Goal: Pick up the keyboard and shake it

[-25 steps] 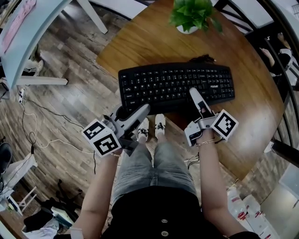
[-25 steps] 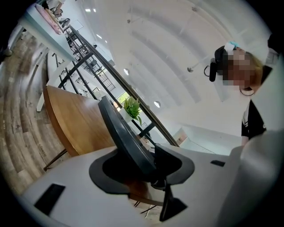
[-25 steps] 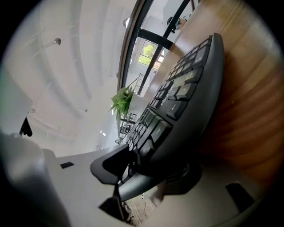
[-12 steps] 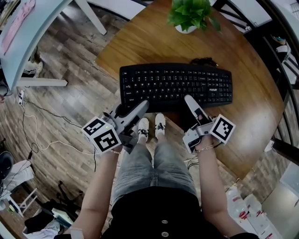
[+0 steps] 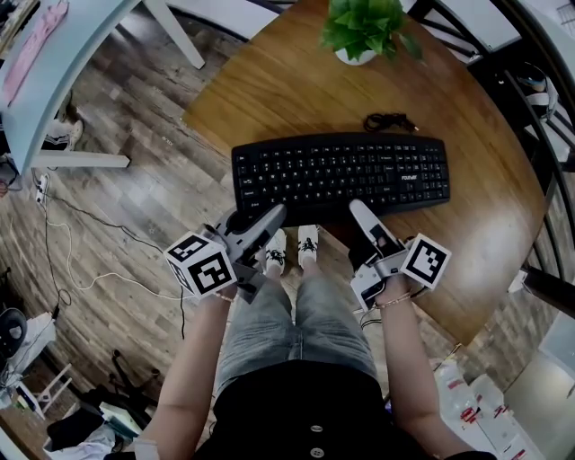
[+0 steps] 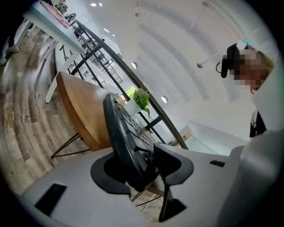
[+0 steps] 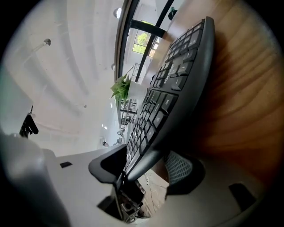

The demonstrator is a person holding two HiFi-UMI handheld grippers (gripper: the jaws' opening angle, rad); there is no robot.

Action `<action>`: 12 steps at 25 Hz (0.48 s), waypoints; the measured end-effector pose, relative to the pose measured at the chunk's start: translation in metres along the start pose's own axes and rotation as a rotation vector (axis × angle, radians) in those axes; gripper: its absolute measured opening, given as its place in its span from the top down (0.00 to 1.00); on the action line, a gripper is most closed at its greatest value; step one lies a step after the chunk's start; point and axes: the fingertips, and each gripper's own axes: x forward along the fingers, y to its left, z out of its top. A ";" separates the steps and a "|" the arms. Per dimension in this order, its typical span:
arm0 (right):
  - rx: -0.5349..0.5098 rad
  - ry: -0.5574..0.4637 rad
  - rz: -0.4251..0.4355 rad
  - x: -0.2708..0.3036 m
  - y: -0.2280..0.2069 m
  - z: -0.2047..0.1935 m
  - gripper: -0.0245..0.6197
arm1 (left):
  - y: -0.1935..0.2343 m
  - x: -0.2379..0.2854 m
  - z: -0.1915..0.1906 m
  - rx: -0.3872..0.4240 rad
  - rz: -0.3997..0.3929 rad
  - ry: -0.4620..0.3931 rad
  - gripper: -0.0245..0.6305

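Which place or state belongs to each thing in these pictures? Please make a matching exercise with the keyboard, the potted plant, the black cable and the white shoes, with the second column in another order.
Things:
1. keyboard
2. potted plant
3. black cable
4. white shoes

Places or states:
A. at the far edge of the table
B. on the floor, at the table's near side
C. gripped at its near edge by the left tongs and the right tongs
D. lying on the table, between keyboard and plant

Pairs: 1-C, 2-A, 3-D, 4-B
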 end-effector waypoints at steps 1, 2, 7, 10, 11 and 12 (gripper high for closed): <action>-0.001 0.008 -0.002 -0.001 -0.001 -0.002 0.58 | 0.003 0.001 -0.003 -0.007 0.001 0.008 0.69; -0.004 0.014 -0.006 -0.003 -0.003 -0.004 0.58 | 0.005 0.001 -0.005 -0.017 0.001 0.014 0.70; -0.007 0.039 -0.017 -0.010 -0.006 -0.016 0.58 | 0.016 0.004 -0.016 -0.047 0.011 0.035 0.70; -0.004 0.049 -0.025 -0.011 -0.010 -0.021 0.58 | 0.024 0.007 -0.023 -0.072 0.018 0.056 0.70; -0.002 0.049 -0.025 -0.011 -0.010 -0.022 0.58 | 0.025 0.007 -0.024 -0.080 0.018 0.058 0.70; -0.005 0.049 -0.025 -0.011 -0.010 -0.022 0.58 | 0.027 0.008 -0.025 -0.086 0.019 0.058 0.70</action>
